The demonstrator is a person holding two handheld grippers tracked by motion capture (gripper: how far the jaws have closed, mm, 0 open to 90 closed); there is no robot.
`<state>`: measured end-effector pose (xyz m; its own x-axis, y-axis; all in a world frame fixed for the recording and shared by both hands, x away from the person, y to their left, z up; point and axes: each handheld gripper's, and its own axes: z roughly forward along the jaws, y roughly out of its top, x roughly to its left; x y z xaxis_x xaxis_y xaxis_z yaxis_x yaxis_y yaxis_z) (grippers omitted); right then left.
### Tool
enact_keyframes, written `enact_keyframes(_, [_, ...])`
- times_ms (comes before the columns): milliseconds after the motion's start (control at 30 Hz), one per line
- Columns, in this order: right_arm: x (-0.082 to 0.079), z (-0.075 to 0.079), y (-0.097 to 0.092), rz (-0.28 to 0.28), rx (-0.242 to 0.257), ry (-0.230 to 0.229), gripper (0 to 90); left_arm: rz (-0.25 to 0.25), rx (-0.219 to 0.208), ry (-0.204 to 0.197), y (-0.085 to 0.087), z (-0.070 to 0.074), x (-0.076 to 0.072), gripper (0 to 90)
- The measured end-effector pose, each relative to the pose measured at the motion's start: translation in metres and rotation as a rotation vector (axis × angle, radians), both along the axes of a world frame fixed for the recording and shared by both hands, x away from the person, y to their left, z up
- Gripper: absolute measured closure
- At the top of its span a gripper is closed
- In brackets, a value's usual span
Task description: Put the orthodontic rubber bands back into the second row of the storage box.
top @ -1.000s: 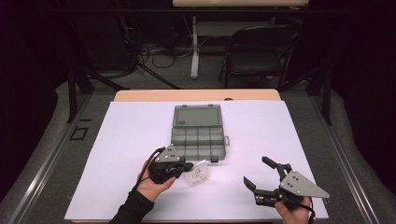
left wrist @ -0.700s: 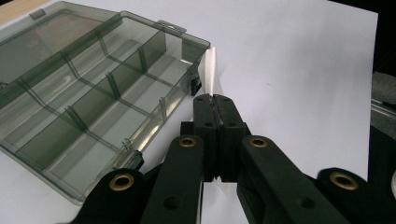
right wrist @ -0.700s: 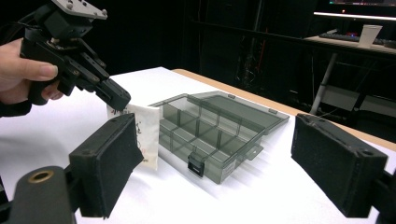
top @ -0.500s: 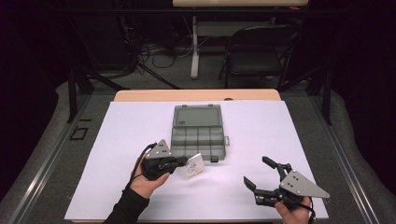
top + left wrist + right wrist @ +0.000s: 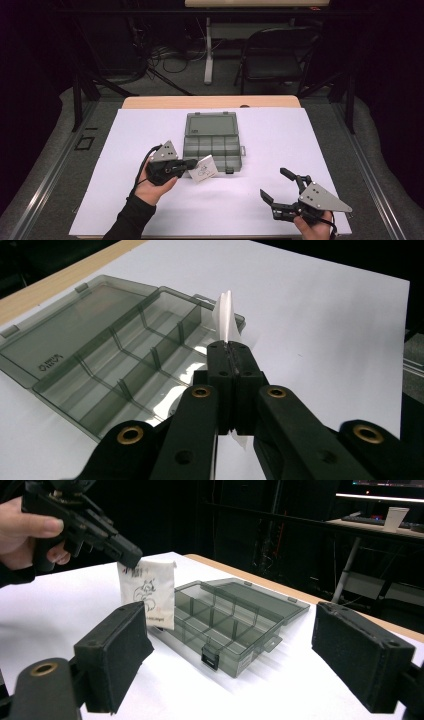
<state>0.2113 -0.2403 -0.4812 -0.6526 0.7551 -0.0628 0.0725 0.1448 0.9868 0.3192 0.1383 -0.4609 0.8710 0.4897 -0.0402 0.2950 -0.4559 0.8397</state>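
While the open, smoke-grey plastic compartment box (image 5: 212,141) lies just beyond its fingertips, the left gripper (image 5: 192,163) is clamped on a small white printed paper packet (image 5: 203,168), lifted clear of the table. Well apart, the right gripper (image 5: 276,186) rests with jaws spread wide, holding nothing.

Glossy translucent plastic organizer box (image 5: 212,141)

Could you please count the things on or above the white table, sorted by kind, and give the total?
Grippers: 2, the left gripper shut on the packet, the right gripper open
Compartment box, lid open: 1
White paper packet, held above the table: 1
Total: 4
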Motion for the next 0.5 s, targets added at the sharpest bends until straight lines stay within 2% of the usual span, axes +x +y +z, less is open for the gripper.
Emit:
enact_keyframes(167, [0.001, 0.0, -0.001, 0.0, -0.002, 0.009, 14.4, 0.0, 0.011, -0.004, -0.003, 0.011, 0.009, 89.6])
enact_keyframes(500, [0.001, -0.001, 0.0, -0.003, -0.002, -0.007, 14.4, 0.016, 0.035, -0.018, -0.007, 0.026, 0.03, 89.6])
